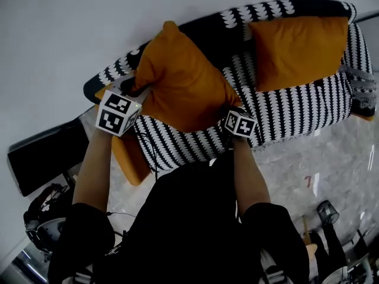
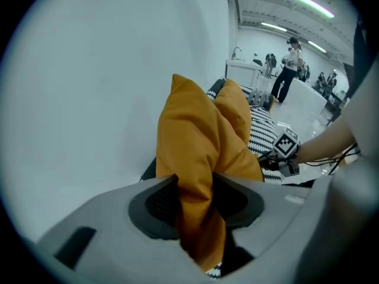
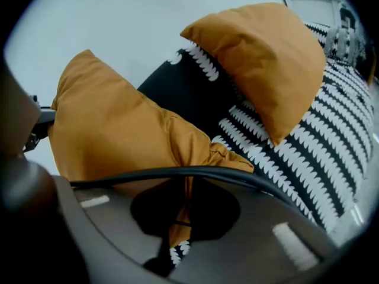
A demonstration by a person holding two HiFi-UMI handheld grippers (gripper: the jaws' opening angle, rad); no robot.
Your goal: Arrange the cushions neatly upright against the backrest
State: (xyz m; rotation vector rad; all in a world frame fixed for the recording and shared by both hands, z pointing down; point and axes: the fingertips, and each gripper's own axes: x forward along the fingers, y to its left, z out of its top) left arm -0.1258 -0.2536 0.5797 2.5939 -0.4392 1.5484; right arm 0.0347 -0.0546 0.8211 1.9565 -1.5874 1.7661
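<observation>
A pale, bare wall (image 1: 59,28) backs a sofa (image 1: 296,114) covered in a black-and-white scalloped weave. The left tool (image 2: 195,201) is clenched on a bunched corner of a plump, smooth orange cushion (image 1: 177,81). The right tool (image 3: 179,209) pinches the opposite corner, its pads lost in shadow. The cushion is held over the sofa's left half. A second orange cushion (image 1: 296,49) leans upright against the backrest near the right end.
</observation>
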